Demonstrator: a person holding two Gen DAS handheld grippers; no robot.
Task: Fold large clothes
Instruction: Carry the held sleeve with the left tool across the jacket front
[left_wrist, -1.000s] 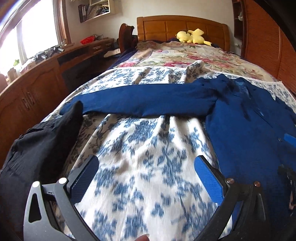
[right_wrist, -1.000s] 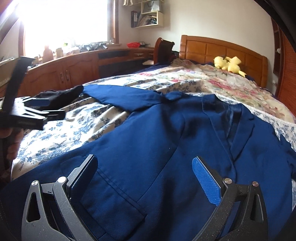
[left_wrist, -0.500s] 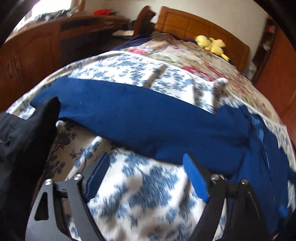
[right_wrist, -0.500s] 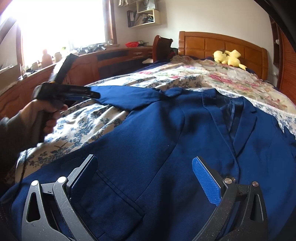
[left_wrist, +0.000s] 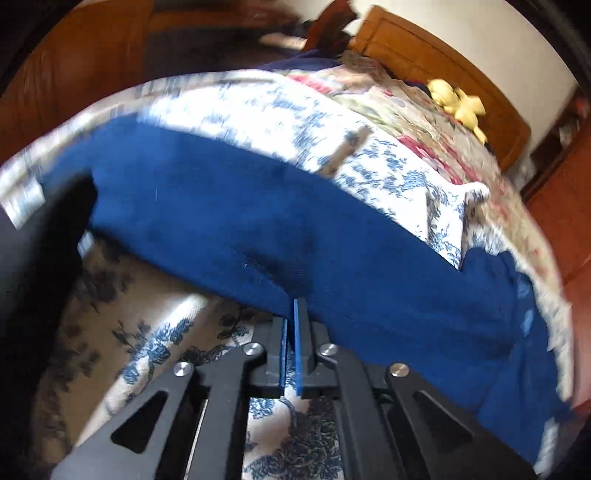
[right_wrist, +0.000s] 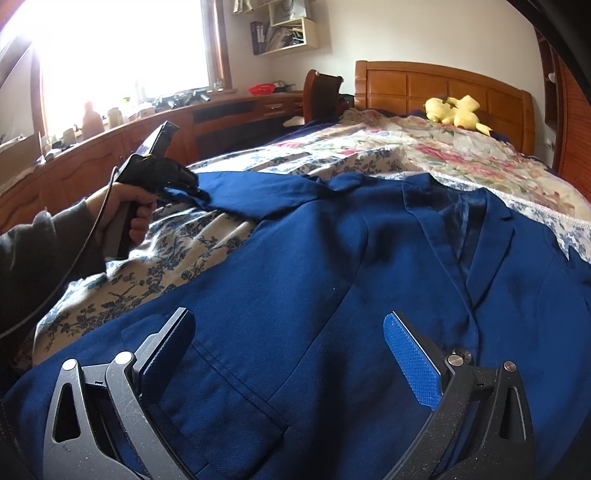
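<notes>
A blue jacket (right_wrist: 332, 266) lies spread on the bed (right_wrist: 461, 155), one sleeve (left_wrist: 258, 221) stretched toward the bed's left edge. The left gripper (left_wrist: 291, 314) has its jaws pinched together on that sleeve's near edge. The right gripper (right_wrist: 288, 354) hovers over the jacket's front, jaws apart.

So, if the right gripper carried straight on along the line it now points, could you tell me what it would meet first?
Most likely the front of the blue jacket, which fills the space between the right gripper's open jaws; depth is hard to judge.
</notes>
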